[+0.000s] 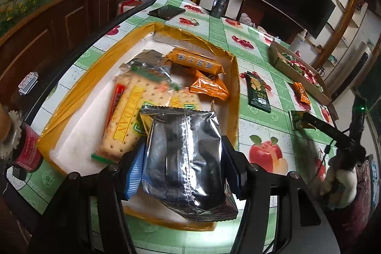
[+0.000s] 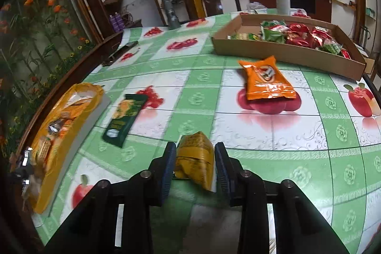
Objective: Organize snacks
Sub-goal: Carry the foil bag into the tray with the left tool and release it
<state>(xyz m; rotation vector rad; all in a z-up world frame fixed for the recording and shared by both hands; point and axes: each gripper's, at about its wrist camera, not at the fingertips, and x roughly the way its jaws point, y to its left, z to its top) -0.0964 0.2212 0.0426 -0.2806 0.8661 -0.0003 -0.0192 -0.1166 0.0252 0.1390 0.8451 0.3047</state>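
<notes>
My left gripper (image 1: 183, 158) clamps a silver packet (image 1: 188, 163) above the yellow-rimmed tray (image 1: 234, 77); my right gripper (image 2: 194, 161) pinches a yellow packet (image 2: 195, 158) over the table (image 2: 273, 158). I should lower the silver packet flat beside the crackers (image 1: 128, 116) before releasing

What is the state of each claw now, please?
Left claw: closed on the silver snack packet, above the yellow-edged tray.
Right claw: closed on a yellow snack packet.
</notes>
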